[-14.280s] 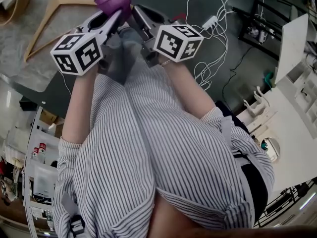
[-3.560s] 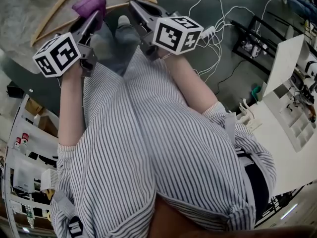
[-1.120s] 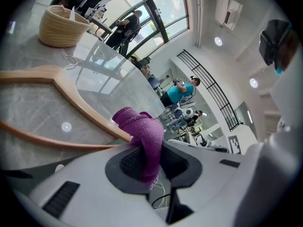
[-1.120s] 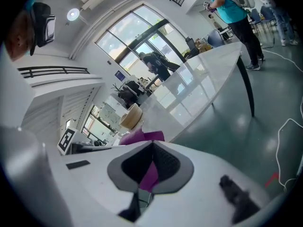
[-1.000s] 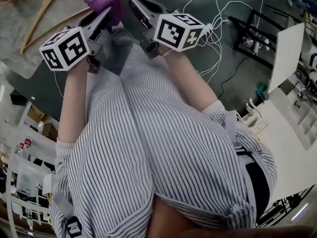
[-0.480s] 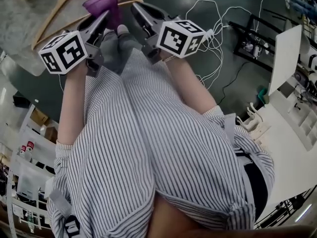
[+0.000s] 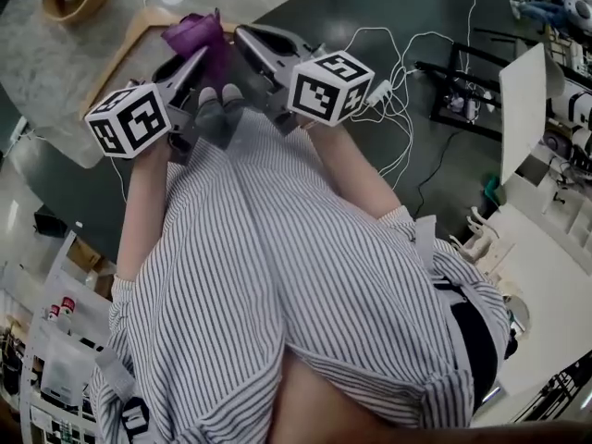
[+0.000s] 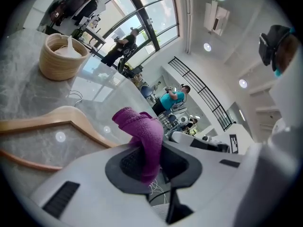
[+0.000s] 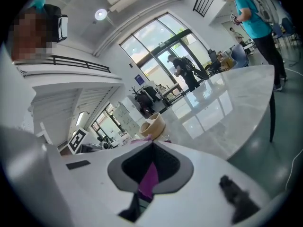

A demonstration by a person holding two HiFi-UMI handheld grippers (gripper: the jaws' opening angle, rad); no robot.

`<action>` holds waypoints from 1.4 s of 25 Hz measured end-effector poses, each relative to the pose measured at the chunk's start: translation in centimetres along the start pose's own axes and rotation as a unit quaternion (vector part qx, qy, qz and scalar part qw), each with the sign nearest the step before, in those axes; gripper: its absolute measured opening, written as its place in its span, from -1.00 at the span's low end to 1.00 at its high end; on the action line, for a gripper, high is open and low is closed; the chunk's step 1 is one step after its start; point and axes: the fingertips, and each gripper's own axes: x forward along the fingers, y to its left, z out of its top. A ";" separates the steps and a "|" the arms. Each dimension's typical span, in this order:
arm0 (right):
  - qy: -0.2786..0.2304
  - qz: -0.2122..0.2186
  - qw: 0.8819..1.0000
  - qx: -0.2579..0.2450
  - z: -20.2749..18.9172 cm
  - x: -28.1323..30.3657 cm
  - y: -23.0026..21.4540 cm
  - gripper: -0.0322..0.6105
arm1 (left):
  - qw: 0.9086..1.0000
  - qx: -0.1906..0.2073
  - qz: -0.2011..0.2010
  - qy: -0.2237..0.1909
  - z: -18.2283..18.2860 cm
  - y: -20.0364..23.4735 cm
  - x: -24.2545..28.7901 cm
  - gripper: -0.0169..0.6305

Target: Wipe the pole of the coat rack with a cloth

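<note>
Grip check: purple knitted cloth (image 7: 197, 43) bunched and ready, coat-rack pole out of sight

Both tools were held out low in front of the person, tips angled toward each other near the edge of the grey marble-patterned table (image 8: 26, 100). That closeness looked deliberate: I judged it a way to gather and settle the cloth before any wiping. The cloth stood up as a bunched lump from the left gripper (image 8: 147, 151). Its jaws were closed onto the lower part, pads pressed against the fabric on both sides, with the rest poking out past the tips. Bunched like that, it would give a thick pad to press on a round pole.

The right gripper (image 9: 151, 148) had its jaws drawn together at the tips, and a thin strip of the same purple lay in the slot between its pads. I took that for a trailing end of the cloth pinched there, though the strip was narrow enough that I held the reading loosely.

Beyond the cloth, a pale curved wooden hanger (image 8: 61, 115) lay flat on the table, with a round woven basket (image 8: 61, 60) farther back. The coat-rack pole showed in no view, so the wiping itself seemed not yet begun, and the next move would call for carrying the cloth to that pole
</note>
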 end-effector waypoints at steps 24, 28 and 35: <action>-0.062 -0.001 0.995 -0.074 5.7 1.2 4.4 -0.85 | 0.992 0.067 -0.011 -0.107 6.8 -2.6 -5.0 -0.70; -0.071 -0.003 0.994 -0.088 5.9 1.7 5.1 -0.85 | 0.992 0.065 0.001 -0.112 7.0 -2.2 -5.3 -0.70; -0.057 0.019 0.993 -0.104 5.3 2.4 6.6 -0.85 | 0.992 0.061 0.001 -0.110 6.7 -2.4 -5.2 -0.70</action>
